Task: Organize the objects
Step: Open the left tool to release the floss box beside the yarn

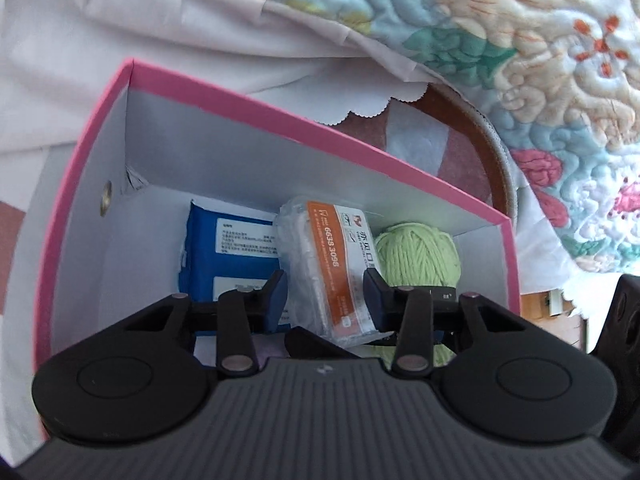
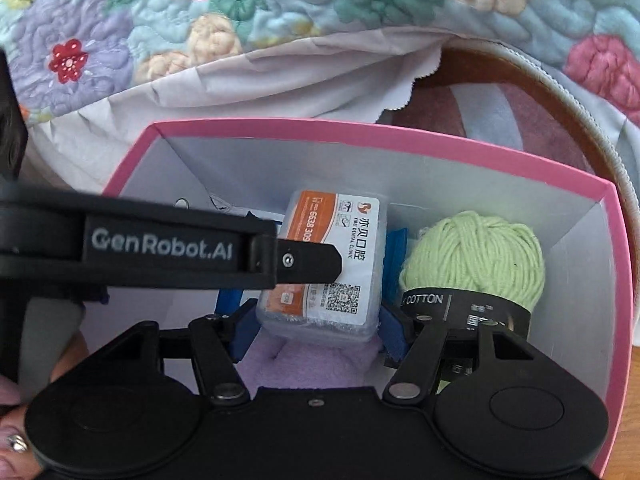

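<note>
A pink box with a white inside holds a blue packet, a clear plastic case with an orange and white dental-clinic label, a green yarn ball with a black band, and a purple cloth. My left gripper is inside the box with its fingers either side of the case, jaws apart. My right gripper also straddles the case's near end; its blue fingers sit at the case's sides. The left gripper's body crosses the right wrist view.
A floral quilt and a white sheet lie behind the box. A round brown tray sits behind the box's right side. A person's hand with a ring shows at lower left.
</note>
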Available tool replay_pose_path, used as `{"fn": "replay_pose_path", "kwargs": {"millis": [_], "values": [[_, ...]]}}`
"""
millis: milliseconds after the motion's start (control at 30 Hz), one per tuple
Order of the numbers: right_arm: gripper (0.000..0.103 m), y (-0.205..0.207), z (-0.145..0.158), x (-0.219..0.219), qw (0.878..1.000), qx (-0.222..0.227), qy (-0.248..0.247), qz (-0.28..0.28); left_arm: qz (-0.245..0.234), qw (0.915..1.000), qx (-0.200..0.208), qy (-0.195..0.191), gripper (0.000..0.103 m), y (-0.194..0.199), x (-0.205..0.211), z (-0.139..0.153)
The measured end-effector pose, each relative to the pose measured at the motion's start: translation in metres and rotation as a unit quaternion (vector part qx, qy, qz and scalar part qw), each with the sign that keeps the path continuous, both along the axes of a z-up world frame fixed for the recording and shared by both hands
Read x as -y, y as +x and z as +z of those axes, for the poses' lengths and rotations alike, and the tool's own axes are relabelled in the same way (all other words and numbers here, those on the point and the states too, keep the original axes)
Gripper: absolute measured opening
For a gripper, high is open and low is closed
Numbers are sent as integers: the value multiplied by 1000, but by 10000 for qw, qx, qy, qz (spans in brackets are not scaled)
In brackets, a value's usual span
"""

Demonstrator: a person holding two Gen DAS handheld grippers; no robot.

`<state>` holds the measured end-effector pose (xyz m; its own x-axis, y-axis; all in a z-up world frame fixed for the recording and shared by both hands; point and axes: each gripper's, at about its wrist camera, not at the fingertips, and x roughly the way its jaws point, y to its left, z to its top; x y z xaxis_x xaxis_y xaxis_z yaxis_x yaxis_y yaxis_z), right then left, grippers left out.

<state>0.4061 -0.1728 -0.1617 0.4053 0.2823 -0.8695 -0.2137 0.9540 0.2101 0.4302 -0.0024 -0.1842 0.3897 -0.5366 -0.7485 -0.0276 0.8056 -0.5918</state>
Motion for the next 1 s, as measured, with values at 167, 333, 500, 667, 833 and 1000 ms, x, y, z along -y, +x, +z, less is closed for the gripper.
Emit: {"fn": "replay_pose_path", "kwargs": {"millis": [167,333,500,667,833,1000], "values": [[75,-8,14,11,9998,139,158,31,-15,9998,-71,182,39,0,11,-4],[66,-23,20,18,9988,284,281,299,-17,9996,-53,275,38,3,23,-2],[54,-25,15,16,9982,466,22,365,-230,9988,-50,439,38,5,39,-2],[54,-43,22,25,9975,623,33,322,-258,9966,148,765,47,-7,43,17],[57,-73,39,34,9965,767,166,297,-475,9915,314,1168,57,-38,40,49],[62,-110,58,36,9947,980,72,288,-472,9878,294,1456,57,-77,23,77]]}}
